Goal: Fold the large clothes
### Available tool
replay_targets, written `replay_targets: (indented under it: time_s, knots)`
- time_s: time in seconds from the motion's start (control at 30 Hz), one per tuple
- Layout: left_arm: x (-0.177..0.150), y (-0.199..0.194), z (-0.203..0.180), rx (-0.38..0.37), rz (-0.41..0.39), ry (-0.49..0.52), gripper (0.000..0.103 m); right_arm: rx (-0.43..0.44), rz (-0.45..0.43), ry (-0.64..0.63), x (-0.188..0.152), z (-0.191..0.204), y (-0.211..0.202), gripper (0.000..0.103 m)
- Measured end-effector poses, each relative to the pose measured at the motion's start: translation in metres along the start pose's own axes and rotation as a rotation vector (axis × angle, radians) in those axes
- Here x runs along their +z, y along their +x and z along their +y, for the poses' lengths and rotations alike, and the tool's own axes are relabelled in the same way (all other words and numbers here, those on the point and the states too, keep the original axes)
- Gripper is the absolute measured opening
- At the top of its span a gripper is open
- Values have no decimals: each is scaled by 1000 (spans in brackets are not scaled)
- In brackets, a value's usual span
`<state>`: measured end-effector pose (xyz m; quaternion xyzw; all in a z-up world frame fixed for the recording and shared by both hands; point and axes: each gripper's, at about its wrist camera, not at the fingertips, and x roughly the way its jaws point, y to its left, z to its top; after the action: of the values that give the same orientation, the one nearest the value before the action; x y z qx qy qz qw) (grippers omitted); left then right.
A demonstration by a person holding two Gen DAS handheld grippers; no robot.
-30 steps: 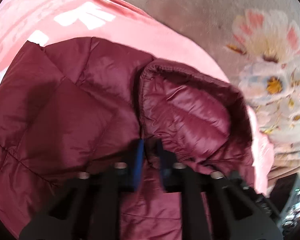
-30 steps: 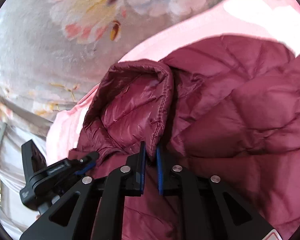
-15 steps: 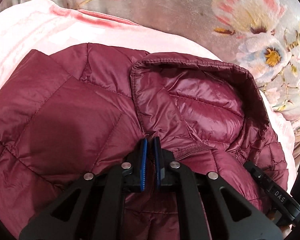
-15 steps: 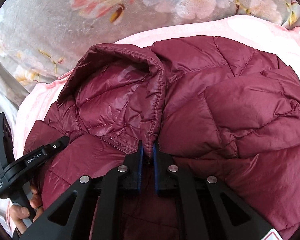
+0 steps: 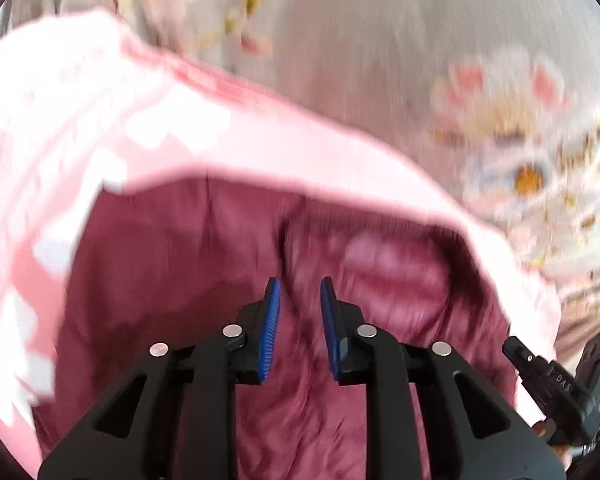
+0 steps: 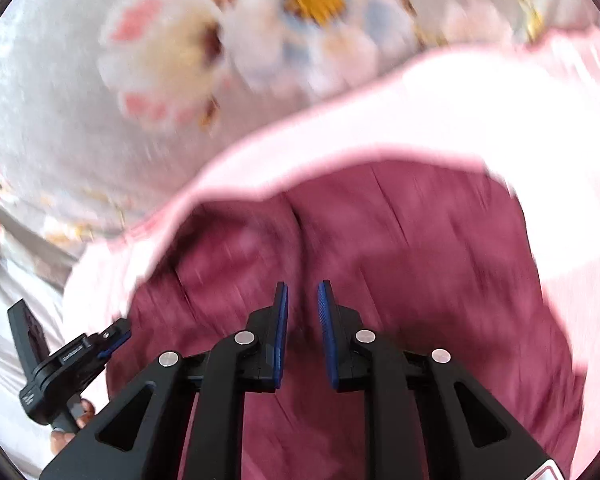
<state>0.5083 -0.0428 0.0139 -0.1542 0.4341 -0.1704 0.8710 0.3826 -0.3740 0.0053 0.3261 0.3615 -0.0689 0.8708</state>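
Blurred by motion. Right gripper (image 6: 302, 304) near, blue pads parted, nothing between them, over a maroon quilted jacket (image 6: 400, 248). Jacket spread on a pink blanket (image 6: 440, 120), which reaches far and right. Beyond, a grey floral bedcover (image 6: 100, 128) with pink and blue flowers. Left gripper (image 6: 116, 340) at near left by the jacket's edge, fingers (image 6: 66, 436) of a hand below it.

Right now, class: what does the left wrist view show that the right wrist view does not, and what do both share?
Only the left view shows the right claw at its right edge. Only the right view shows the left claw at lower left, with fingertips below it. Both share the maroon jacket on pink cloth over floral fabric, each claw open, all blurred.
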Motion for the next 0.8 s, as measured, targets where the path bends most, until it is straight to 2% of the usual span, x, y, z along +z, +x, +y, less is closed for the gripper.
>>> replay_targets:
  time_s: [0.03,0.07,0.13,0.23,0.3,0.33,0.4,0.43,0.47,0.53,0.67,0.8]
  knots:
    - [14,1,-4,-3,-20,-16,34,0,-31,-2,12,9,4,17]
    - [26,3,-7,-13,-35,-42,41,16,-48,3,22,17,9,17]
    - [44,15,-10,-35,-47,-105,43,57,-80,21,38,28,23,17]
    - [53,42,-15,-37,-26,-154,43,4,-124,9,48,42,46,18]
    - [45,66,-21,-13,21,-127,43,-13,-95,-3,47,44,66,18]
    - [38,72,-22,-9,44,-104,43,-12,-45,-20,41,43,80,17]
    - [21,81,-25,28,74,-27,43,-29,1,-91,28,45,87,13]
    - [15,82,-26,50,75,10,42,-85,4,-177,18,47,87,13]
    - [8,84,-26,77,72,58,42,-129,-4,-241,11,47,87,9]
    - [-2,87,-26,107,80,117,42,-167,1,-306,1,43,88,6]
    - [-20,91,-28,152,59,215,42,-150,21,-322,-1,29,91,2]
    - [-25,90,-23,130,38,204,42,-150,9,-329,-6,27,95,2]
